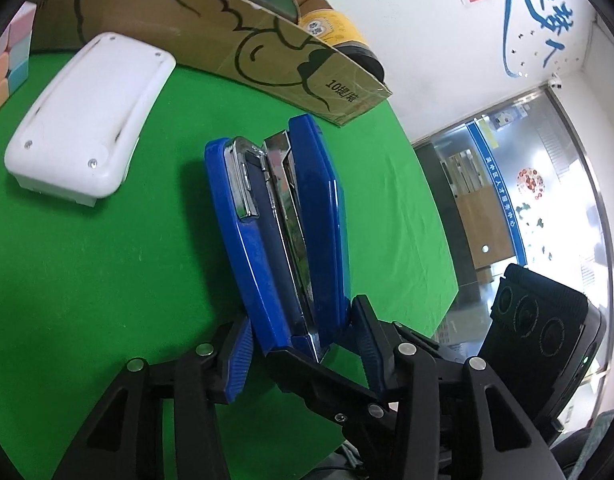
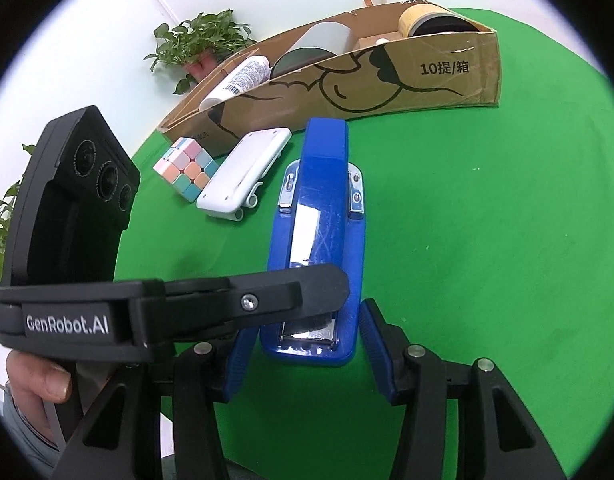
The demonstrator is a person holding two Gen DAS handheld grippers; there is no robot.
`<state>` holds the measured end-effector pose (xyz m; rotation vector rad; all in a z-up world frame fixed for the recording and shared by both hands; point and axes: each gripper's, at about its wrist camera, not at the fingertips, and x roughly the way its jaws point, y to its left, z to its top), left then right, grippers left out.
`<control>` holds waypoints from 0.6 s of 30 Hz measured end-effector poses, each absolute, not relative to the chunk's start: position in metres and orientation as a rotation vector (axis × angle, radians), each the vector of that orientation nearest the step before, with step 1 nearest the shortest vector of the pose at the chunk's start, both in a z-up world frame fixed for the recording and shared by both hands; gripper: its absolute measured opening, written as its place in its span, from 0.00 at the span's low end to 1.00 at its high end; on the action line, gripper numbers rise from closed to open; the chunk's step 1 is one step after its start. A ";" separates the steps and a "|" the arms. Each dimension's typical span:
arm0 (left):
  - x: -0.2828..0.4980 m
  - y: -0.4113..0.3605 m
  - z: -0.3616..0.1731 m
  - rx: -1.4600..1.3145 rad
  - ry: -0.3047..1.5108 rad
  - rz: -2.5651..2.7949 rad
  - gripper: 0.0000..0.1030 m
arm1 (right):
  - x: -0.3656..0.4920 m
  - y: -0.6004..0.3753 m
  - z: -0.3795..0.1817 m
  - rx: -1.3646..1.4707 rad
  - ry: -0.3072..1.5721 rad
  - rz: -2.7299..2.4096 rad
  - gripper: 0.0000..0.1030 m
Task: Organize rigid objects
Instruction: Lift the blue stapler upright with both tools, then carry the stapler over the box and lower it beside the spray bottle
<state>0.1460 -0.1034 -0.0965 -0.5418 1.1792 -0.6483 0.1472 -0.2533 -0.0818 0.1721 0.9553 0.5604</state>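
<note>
A blue stapler (image 2: 319, 240) lies on the green cloth (image 2: 487, 260), clamped at its rear by the left gripper (image 1: 301, 344). The right gripper (image 2: 303, 354) straddles that end, jaws wide and empty. A white case (image 2: 245, 170), pastel cube (image 2: 187, 168) and cardboard box (image 2: 387, 80) crowd the far side; open cloth lies rightward.

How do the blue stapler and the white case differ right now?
The blue stapler is pinched between the left gripper fingers; the white case lies untouched. The stapler is blue with metal parts showing; the case is plain white with small screws. The case sits beside the pastel cube; the stapler sits apart. Both are outside the cardboard box, over the green cloth.
</note>
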 end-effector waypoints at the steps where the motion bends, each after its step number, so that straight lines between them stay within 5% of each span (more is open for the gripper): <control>1: 0.145 -0.104 -0.096 -0.532 1.172 -0.651 0.42 | 0.147 -0.252 -0.082 0.171 0.955 0.561 0.48; 18: 0.140 -0.078 -0.028 -0.452 0.989 -0.682 0.41 | 0.136 -0.237 -0.031 0.114 0.782 0.578 0.48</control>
